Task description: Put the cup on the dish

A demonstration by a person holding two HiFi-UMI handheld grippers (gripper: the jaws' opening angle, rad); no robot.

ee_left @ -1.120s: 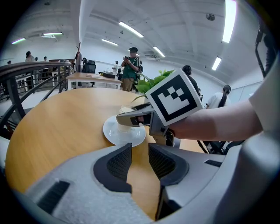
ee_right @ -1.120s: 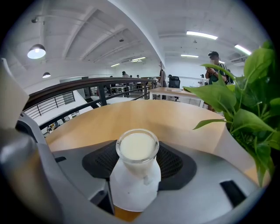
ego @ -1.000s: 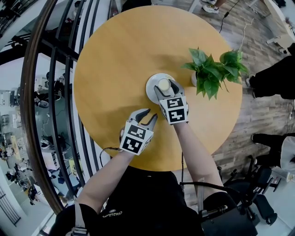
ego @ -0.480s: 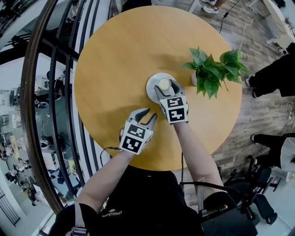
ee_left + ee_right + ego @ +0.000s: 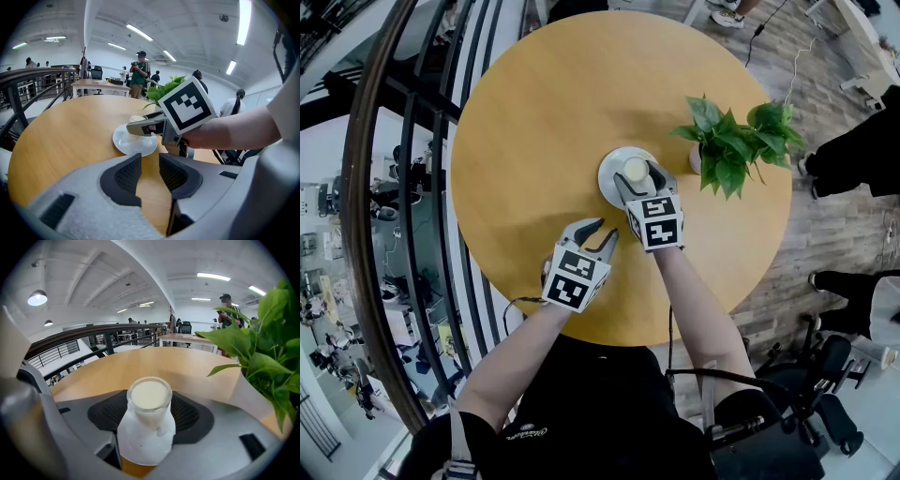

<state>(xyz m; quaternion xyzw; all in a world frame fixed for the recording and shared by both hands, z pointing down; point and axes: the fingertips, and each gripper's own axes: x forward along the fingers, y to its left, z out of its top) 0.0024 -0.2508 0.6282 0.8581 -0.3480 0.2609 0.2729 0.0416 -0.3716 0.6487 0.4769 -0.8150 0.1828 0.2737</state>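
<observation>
A small glass cup [image 5: 634,171] of pale milky liquid stands between the jaws of my right gripper [image 5: 636,174], over the white dish [image 5: 607,180] in the middle of the round wooden table [image 5: 534,103]. The right gripper view has the cup [image 5: 150,397] gripped by both pads, with the dish [image 5: 143,446] right beneath it. I cannot tell whether the cup touches the dish. My left gripper [image 5: 607,231] hovers just short of the dish, jaws slightly apart and holding nothing. From the left gripper [image 5: 150,168], the dish [image 5: 126,143] and the cup [image 5: 136,118] lie ahead.
A leafy green plant [image 5: 736,141] in a white pot stands right beside the dish, close to my right gripper. A dark railing [image 5: 403,187] runs along the table's left side. Chairs and a person's legs [image 5: 853,159] are off to the right.
</observation>
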